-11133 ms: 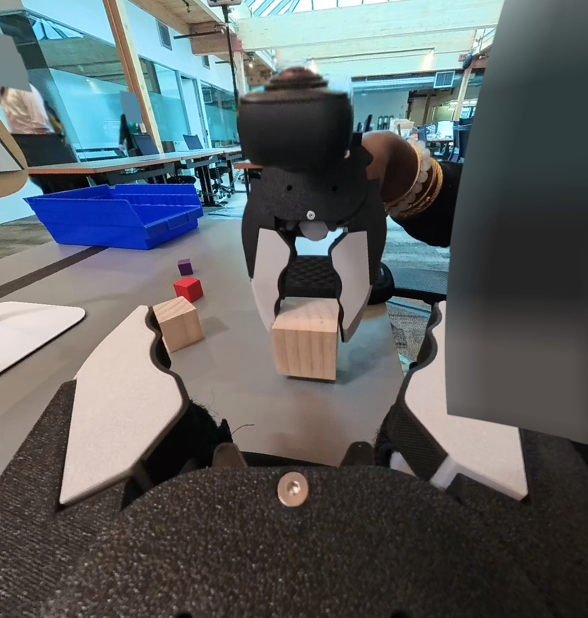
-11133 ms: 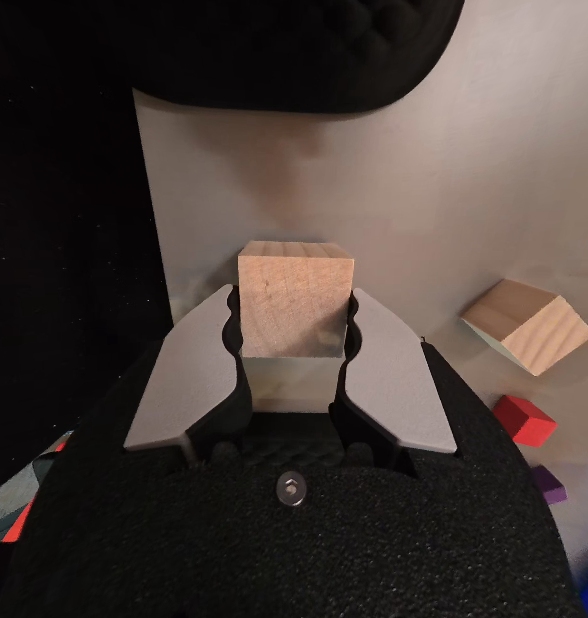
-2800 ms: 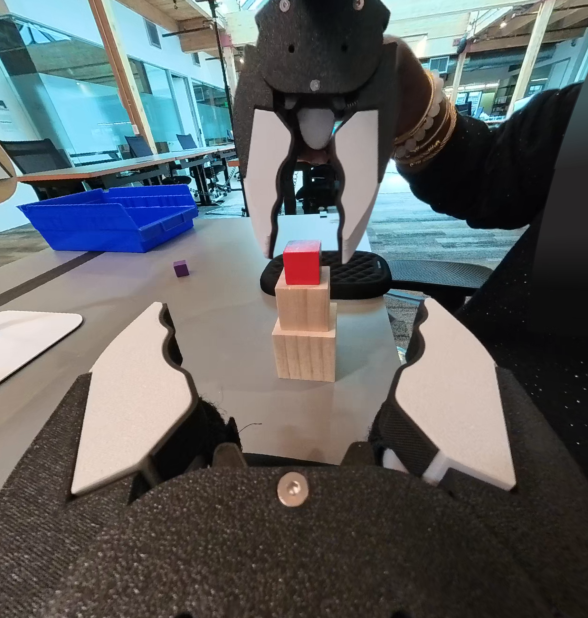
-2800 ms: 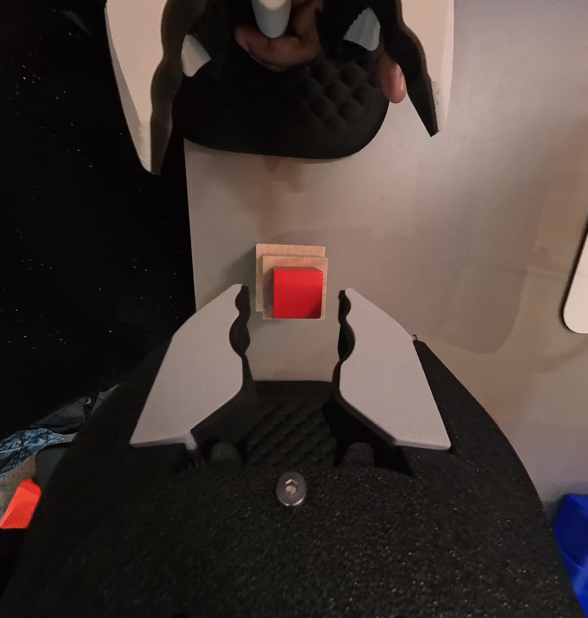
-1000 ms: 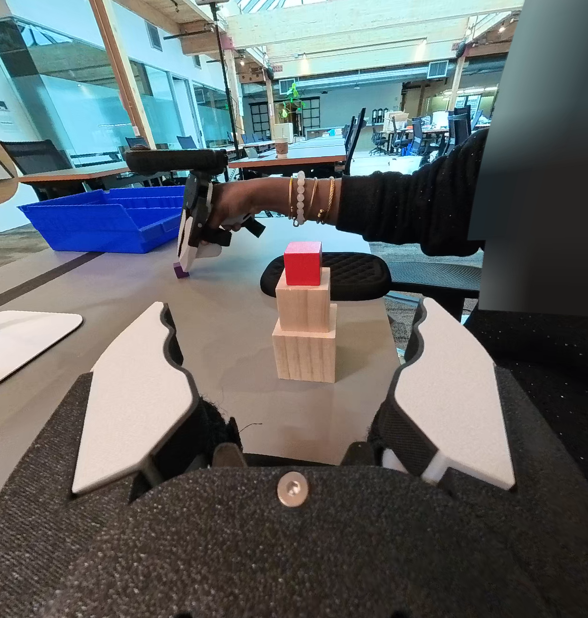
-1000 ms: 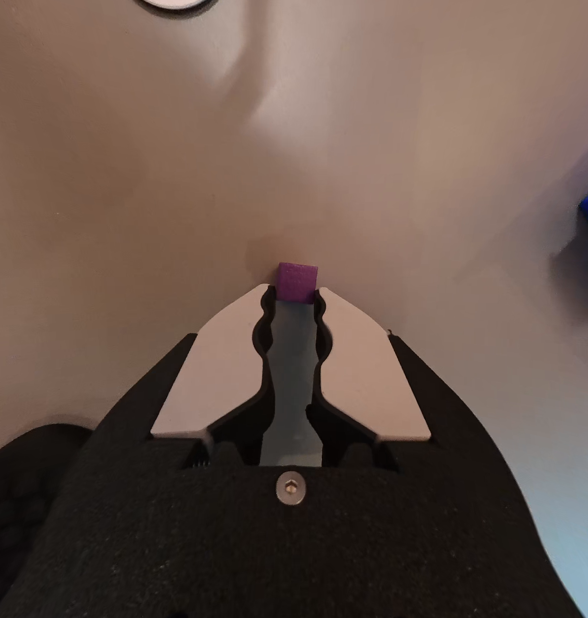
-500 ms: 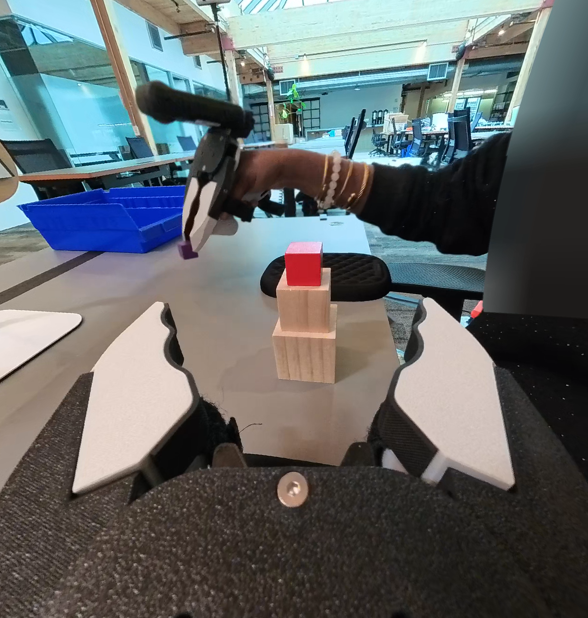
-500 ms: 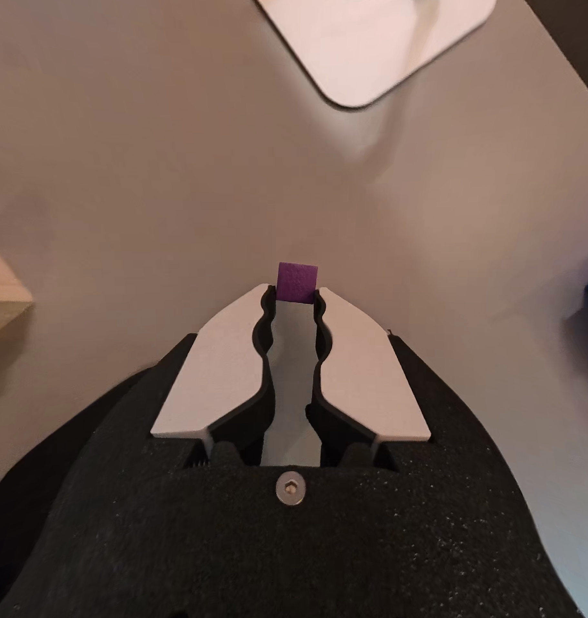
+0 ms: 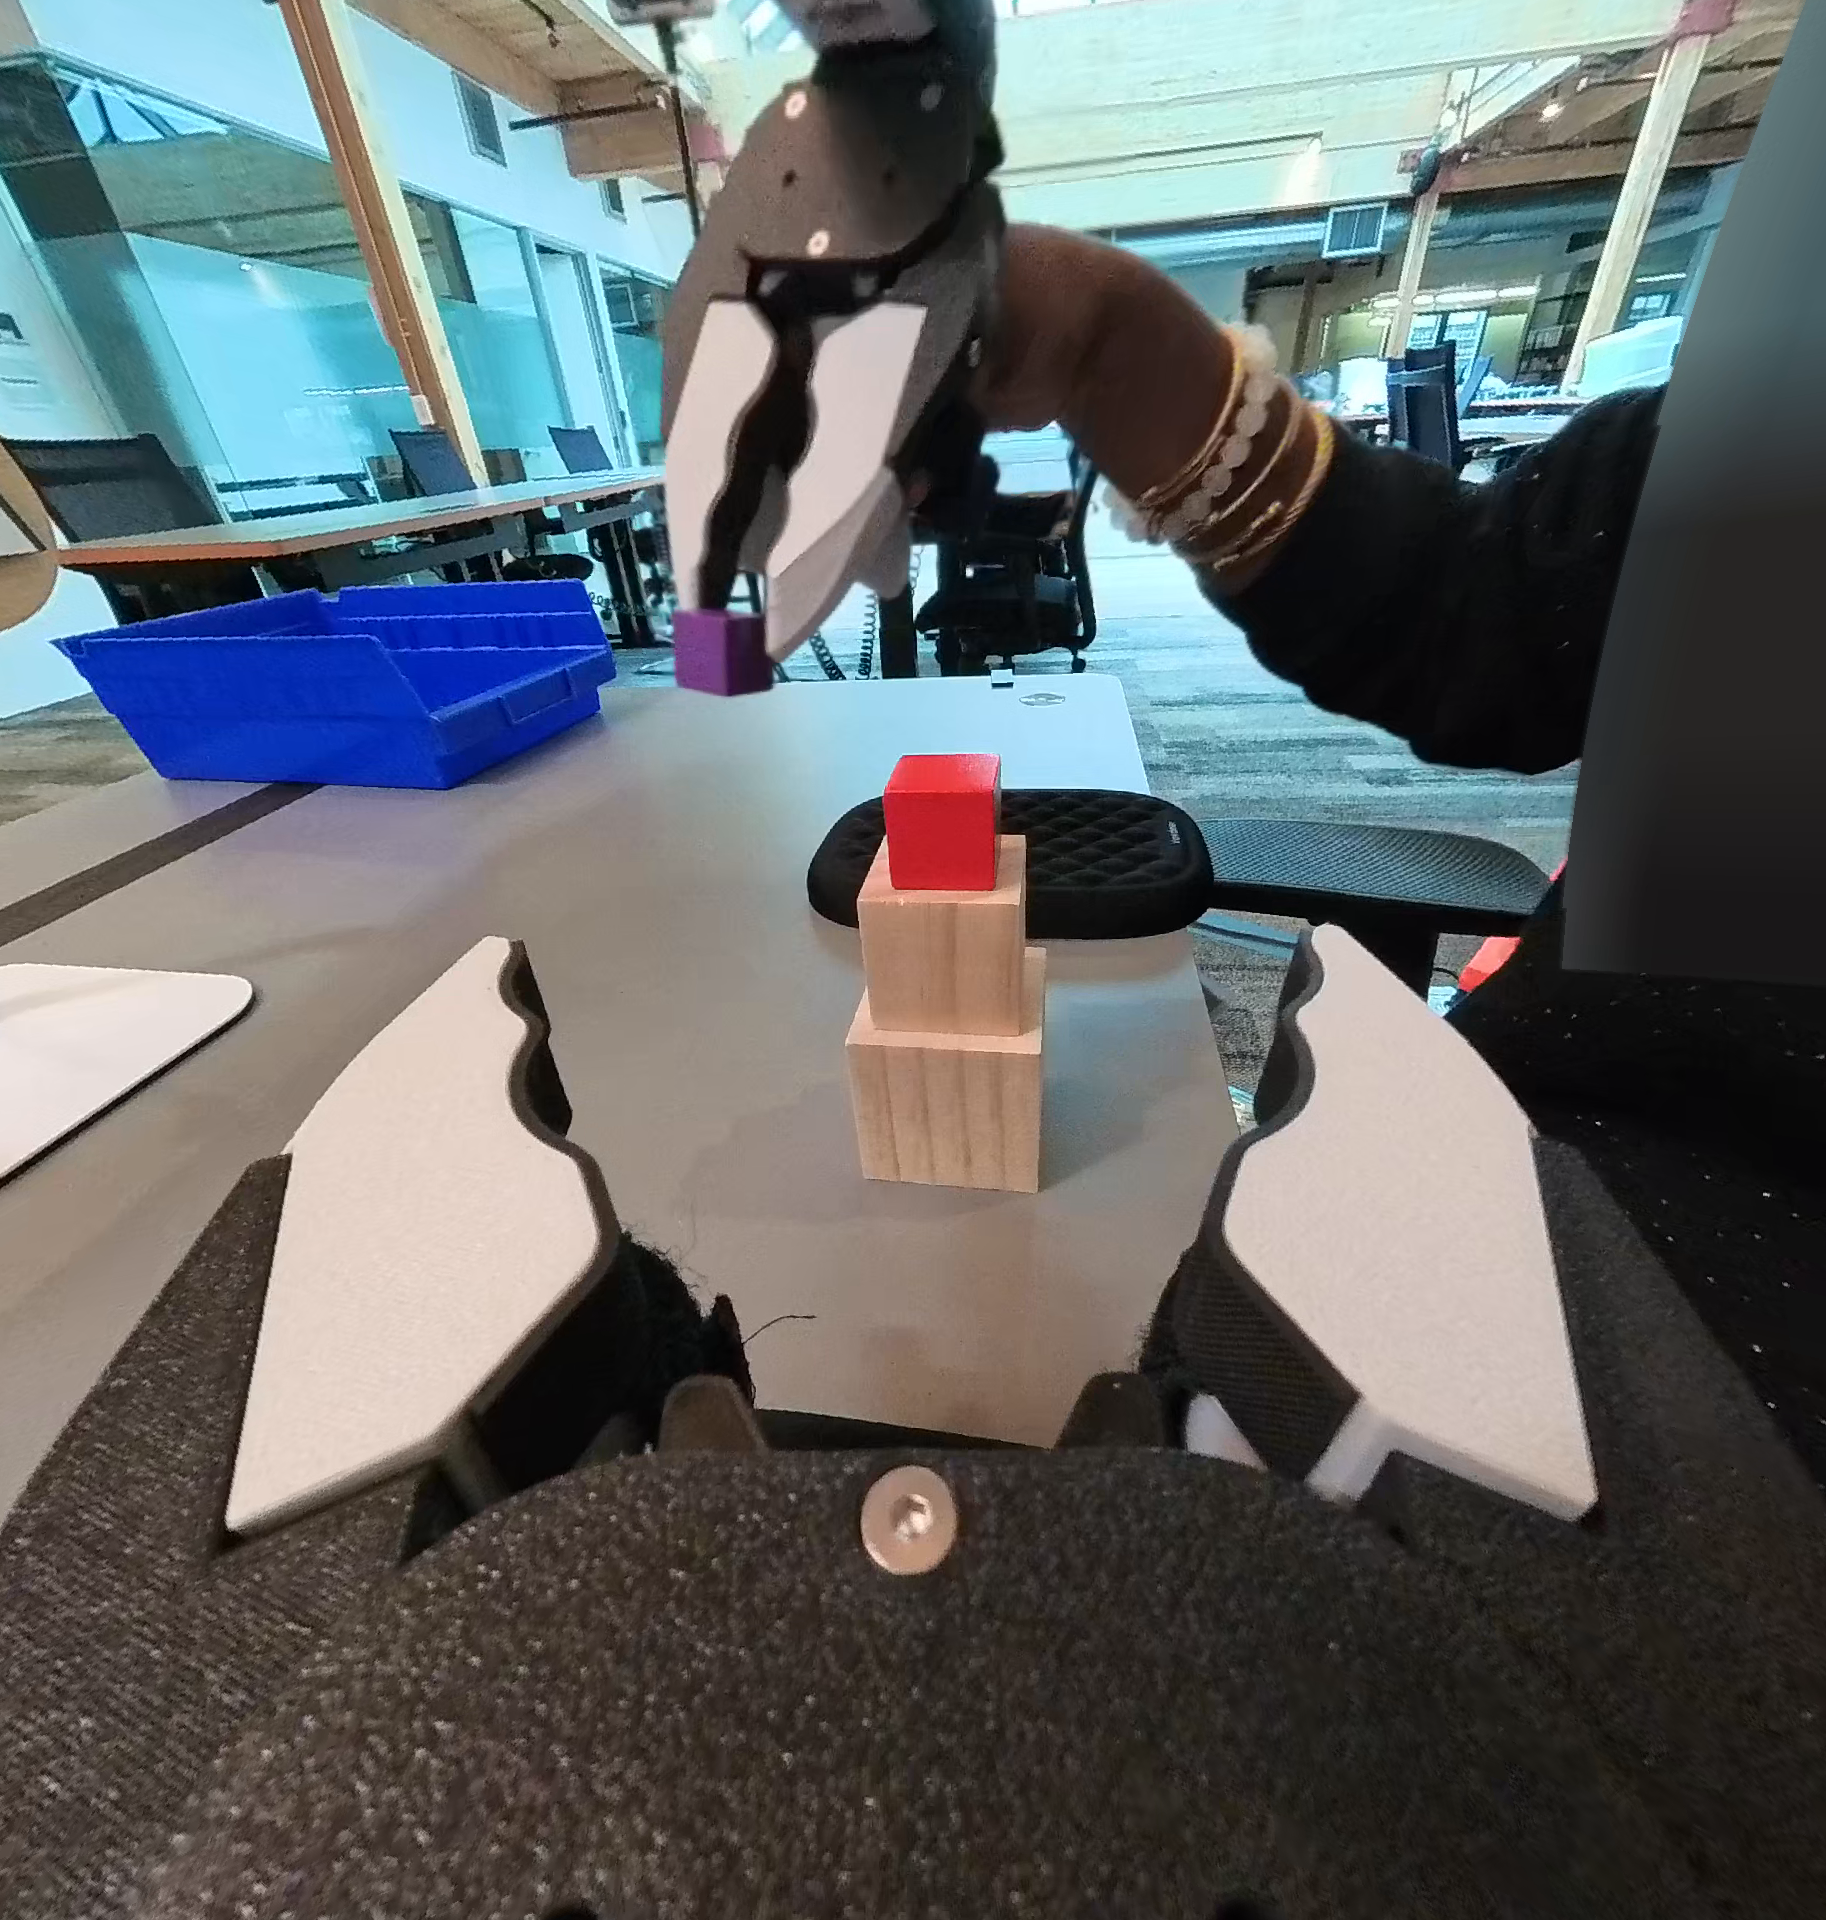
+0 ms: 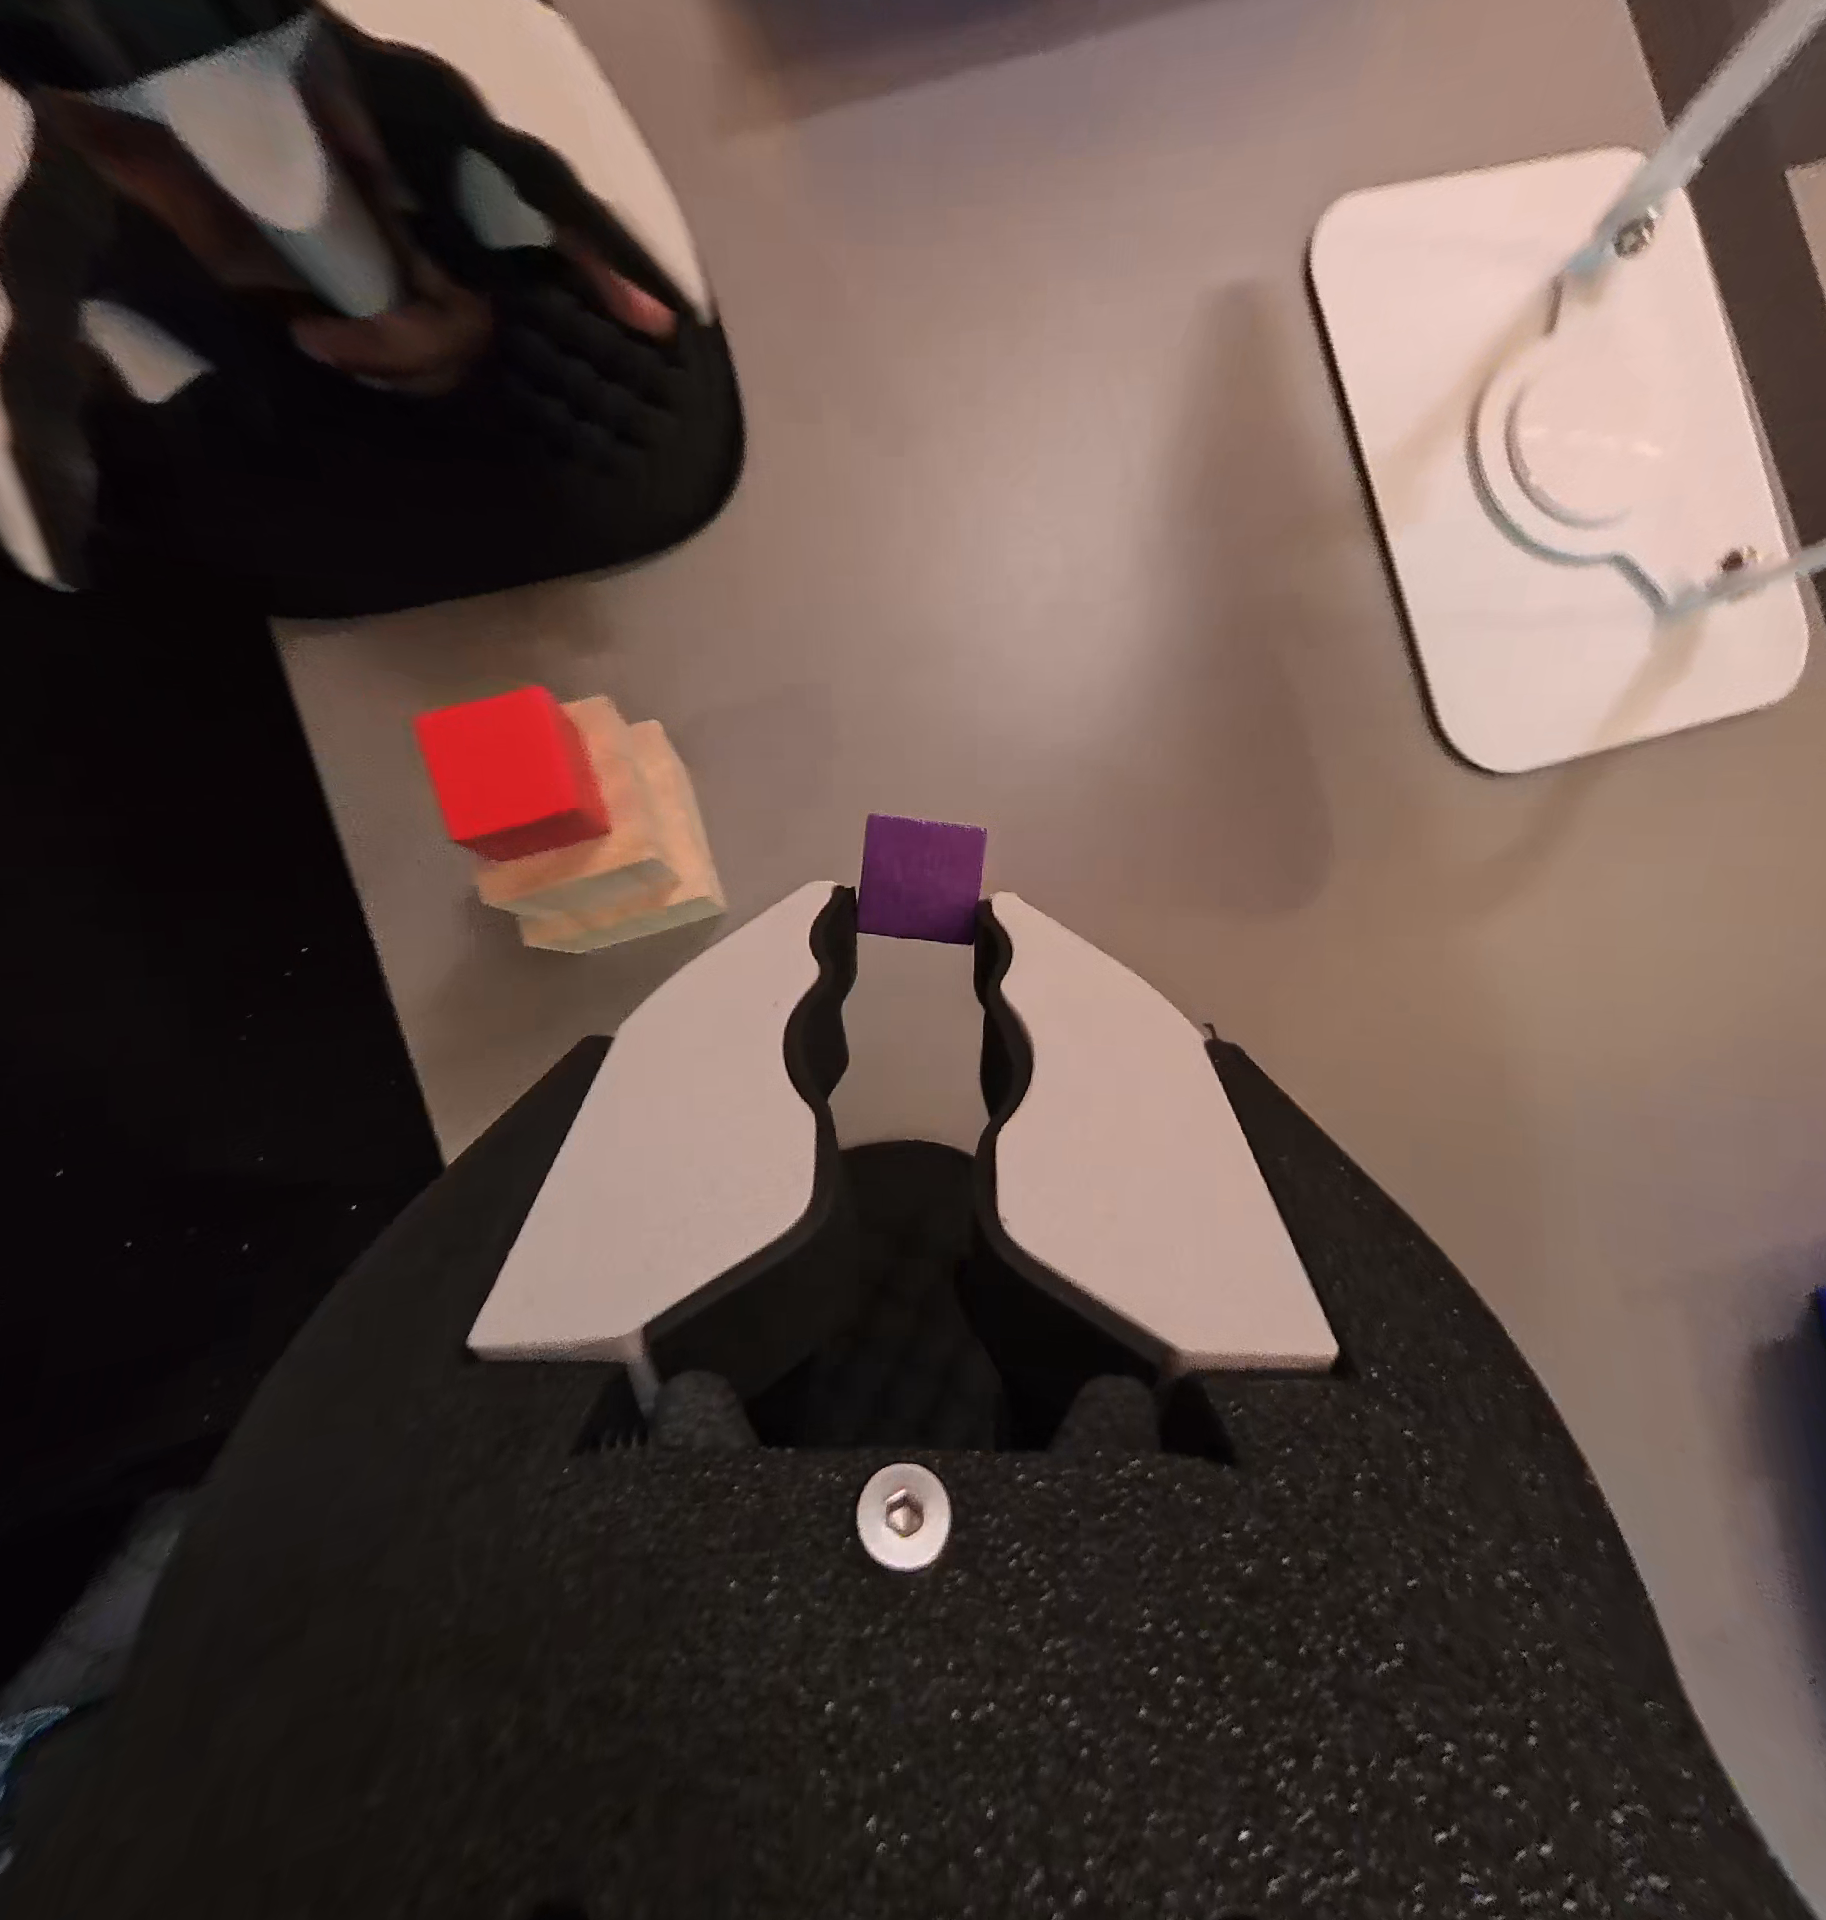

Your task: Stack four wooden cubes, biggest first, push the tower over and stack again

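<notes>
A stack stands on the grey table [image 9: 535, 935]: a large wooden cube [image 9: 945, 1107] at the bottom, a smaller wooden cube [image 9: 940, 961] on it, a red cube [image 9: 940, 821] on top. My left gripper [image 9: 909, 1039] is wide open and empty, low on the table, with the stack just beyond its fingertips. My right gripper [image 10: 917, 904] is shut on a small purple cube [image 10: 919, 878] at its fingertips and holds it in the air. In the left wrist view the purple cube [image 9: 720, 649] hangs above and left of the stack. In the right wrist view the red cube [image 10: 509, 764] lies to the left.
A blue bin [image 9: 337, 686] stands at the back left. A white stand base [image 9: 67, 1049] lies at the left, also in the right wrist view [image 10: 1553, 457]. A black padded rest [image 9: 1085, 862] lies behind the stack at the table's far edge. Left tips to right tips: about 15 cm.
My right gripper has lifted the purple cube off the table and carried it up and toward the stack. My left gripper has not moved.
</notes>
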A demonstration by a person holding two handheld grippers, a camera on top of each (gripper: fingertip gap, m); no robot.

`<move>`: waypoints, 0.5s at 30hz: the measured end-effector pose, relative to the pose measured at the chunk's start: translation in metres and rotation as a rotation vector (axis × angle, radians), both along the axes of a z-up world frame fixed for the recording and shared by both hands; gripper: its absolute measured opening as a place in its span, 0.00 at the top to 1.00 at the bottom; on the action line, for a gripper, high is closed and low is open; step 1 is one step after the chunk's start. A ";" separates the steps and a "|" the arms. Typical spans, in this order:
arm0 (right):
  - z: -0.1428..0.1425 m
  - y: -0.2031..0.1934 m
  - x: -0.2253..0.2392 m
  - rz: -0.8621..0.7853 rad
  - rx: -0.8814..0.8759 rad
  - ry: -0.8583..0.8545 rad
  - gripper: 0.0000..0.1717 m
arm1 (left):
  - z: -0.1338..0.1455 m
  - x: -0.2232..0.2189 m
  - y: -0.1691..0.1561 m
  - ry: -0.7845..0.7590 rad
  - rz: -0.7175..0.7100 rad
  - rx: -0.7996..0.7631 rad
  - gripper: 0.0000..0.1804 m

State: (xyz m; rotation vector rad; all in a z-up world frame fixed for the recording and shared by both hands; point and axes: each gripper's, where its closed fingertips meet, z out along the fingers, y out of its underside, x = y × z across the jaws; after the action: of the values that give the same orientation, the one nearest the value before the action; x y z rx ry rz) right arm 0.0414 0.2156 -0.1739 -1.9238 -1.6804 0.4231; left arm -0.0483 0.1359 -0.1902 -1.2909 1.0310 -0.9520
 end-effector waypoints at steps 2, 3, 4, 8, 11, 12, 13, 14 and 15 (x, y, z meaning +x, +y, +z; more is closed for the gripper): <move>0.005 -0.015 -0.008 0.046 0.004 0.002 0.88 | 0.000 0.000 0.000 0.002 0.000 0.002 0.28; 0.008 -0.023 -0.012 0.073 -0.005 0.008 0.88 | 0.000 0.000 0.000 0.003 0.000 0.002 0.28; 0.010 -0.030 -0.016 0.099 -0.012 0.014 0.88 | 0.000 0.000 0.000 0.003 0.000 0.002 0.28; 0.014 -0.050 -0.027 0.175 -0.009 0.000 0.88 | 0.000 0.000 0.000 0.002 0.001 0.001 0.28; 0.015 -0.064 -0.036 0.234 -0.009 -0.012 0.88 | 0.000 0.000 0.000 0.003 0.001 0.003 0.28; 0.015 -0.068 -0.039 0.253 -0.008 -0.017 0.88 | 0.000 0.000 0.000 0.004 0.001 0.004 0.28; 0.014 -0.072 -0.041 0.274 -0.008 -0.023 0.88 | 0.000 0.000 0.000 0.005 0.001 0.005 0.28; 0.012 -0.075 -0.043 0.292 -0.007 -0.029 0.88 | -0.001 0.000 0.000 0.006 0.000 0.003 0.28; 0.010 -0.077 -0.044 0.304 -0.003 -0.042 0.88 | -0.001 0.000 0.000 0.005 0.000 0.002 0.28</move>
State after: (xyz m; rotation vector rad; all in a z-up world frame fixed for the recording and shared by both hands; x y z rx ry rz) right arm -0.0028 0.1381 -0.1636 -1.6920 -2.0090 0.5031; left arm -0.0480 0.1358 -0.1908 -1.2919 1.0358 -0.9484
